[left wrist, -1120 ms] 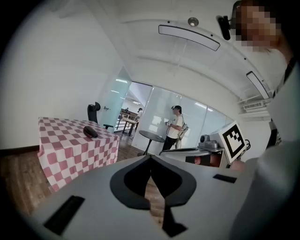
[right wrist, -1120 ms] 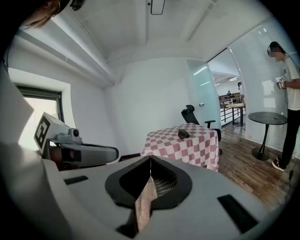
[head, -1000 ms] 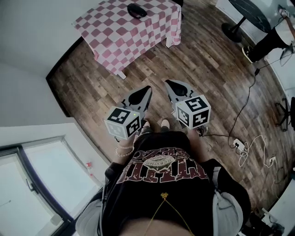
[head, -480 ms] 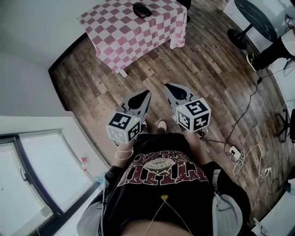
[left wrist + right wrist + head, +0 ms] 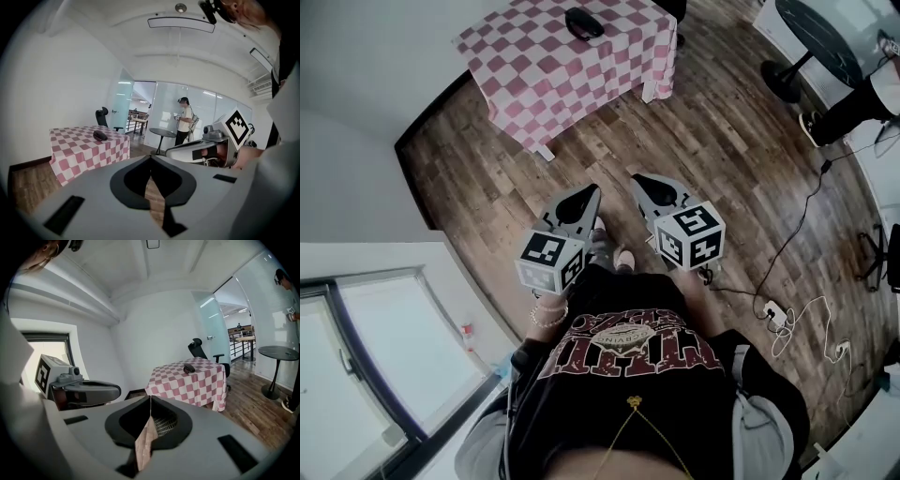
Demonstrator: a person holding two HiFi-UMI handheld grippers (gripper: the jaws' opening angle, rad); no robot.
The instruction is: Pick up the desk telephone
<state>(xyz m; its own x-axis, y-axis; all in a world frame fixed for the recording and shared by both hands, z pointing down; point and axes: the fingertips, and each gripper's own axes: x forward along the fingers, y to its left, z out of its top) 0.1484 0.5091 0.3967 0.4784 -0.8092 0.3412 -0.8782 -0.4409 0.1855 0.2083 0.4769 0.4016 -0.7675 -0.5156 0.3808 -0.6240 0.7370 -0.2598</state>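
Note:
The desk telephone (image 5: 583, 22) is a black set lying on a table with a pink-and-white checked cloth (image 5: 553, 70), far ahead of me across the wood floor. It also shows small in the left gripper view (image 5: 100, 135) and the right gripper view (image 5: 189, 368). My left gripper (image 5: 591, 191) and right gripper (image 5: 637, 178) are held side by side in front of the body, well short of the table. Both point towards it. The left gripper (image 5: 150, 157) has its jaws closed tip to tip with nothing between them. So does the right gripper (image 5: 150, 397).
A round black pedestal table (image 5: 820, 33) stands at the far right with a person (image 5: 862, 80) beside it. Cables and a power strip (image 5: 783, 314) lie on the floor to my right. A black office chair (image 5: 202, 351) sits behind the checked table. White walls and a window (image 5: 356, 375) lie to the left.
The head view has shifted slightly and the feet have stepped a little. Both grippers stay shut and in nearly the same place before the body.

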